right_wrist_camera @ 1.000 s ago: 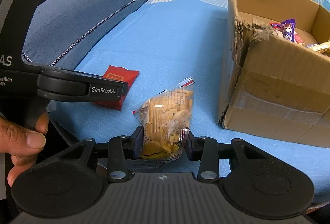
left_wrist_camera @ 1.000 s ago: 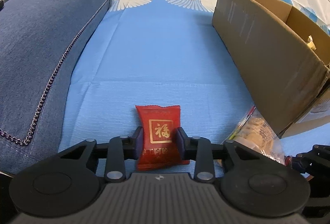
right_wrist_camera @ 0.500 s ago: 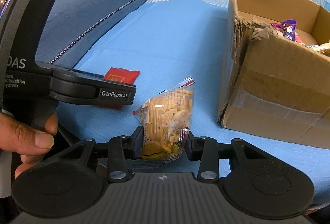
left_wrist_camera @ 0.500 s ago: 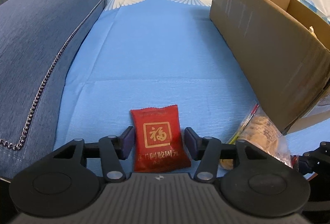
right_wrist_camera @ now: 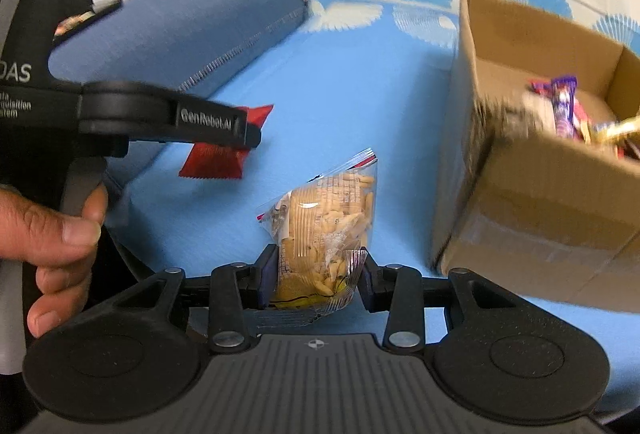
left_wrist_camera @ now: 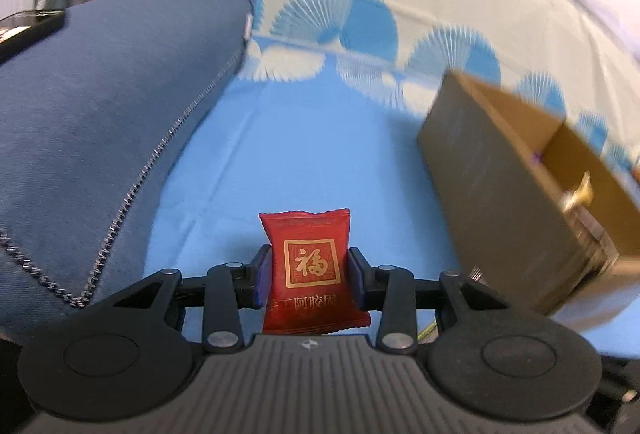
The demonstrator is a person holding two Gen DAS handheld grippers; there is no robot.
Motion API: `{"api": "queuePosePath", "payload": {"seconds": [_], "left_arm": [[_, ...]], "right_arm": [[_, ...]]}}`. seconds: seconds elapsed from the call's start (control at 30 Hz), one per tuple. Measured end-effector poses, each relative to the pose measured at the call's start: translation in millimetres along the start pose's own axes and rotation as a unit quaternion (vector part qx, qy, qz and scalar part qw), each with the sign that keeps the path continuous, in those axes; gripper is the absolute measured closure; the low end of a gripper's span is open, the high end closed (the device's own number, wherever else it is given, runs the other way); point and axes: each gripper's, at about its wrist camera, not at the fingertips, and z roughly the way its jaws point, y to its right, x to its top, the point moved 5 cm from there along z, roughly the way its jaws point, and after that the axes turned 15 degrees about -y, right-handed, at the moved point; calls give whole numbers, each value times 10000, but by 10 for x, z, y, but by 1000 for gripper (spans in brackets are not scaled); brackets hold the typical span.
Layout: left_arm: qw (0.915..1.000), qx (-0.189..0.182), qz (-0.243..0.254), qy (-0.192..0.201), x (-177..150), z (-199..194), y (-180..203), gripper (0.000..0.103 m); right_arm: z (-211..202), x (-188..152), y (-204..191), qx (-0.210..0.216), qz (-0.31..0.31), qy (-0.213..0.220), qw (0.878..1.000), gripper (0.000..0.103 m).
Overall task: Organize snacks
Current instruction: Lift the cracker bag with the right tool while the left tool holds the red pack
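Observation:
My left gripper (left_wrist_camera: 309,276) is shut on a red snack packet (left_wrist_camera: 310,266) with gold characters and holds it lifted above the blue sheet. In the right wrist view the same packet (right_wrist_camera: 218,156) hangs from the left gripper (right_wrist_camera: 240,126). My right gripper (right_wrist_camera: 316,276) is shut on a clear bag of crackers (right_wrist_camera: 324,218), also raised. An open cardboard box (right_wrist_camera: 532,162) with several wrapped snacks (right_wrist_camera: 564,106) inside stands to the right; it also shows in the left wrist view (left_wrist_camera: 512,170).
A blue sheet with a fan pattern (left_wrist_camera: 304,138) covers the surface. A dark blue sofa arm (left_wrist_camera: 100,106) with a zipper runs along the left. A hand (right_wrist_camera: 52,230) holds the left gripper's handle.
The left gripper closed on the red packet and lifted it off the sheet. Both grippers rose and tilted up, the right one still holding the cracker bag.

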Motion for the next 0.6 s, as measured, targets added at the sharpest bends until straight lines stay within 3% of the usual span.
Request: {"api": "queuePosePath", "payload": {"seconds": [0.17, 0.27, 0.6], "left_arm": [[9948, -455, -877, 252, 110, -287, -300, 60], [9914, -540, -1140, 356, 151, -413, -390, 60], [9940, -532, -838, 453, 366, -584, -91, 60]], "right_arm": [[-233, 90, -133, 99, -221, 479, 9986, 61], [-386, 151, -186, 136, -358, 826, 9958, 61], [-935, 342, 67, 274, -3, 1977, 9799, 61]]}}
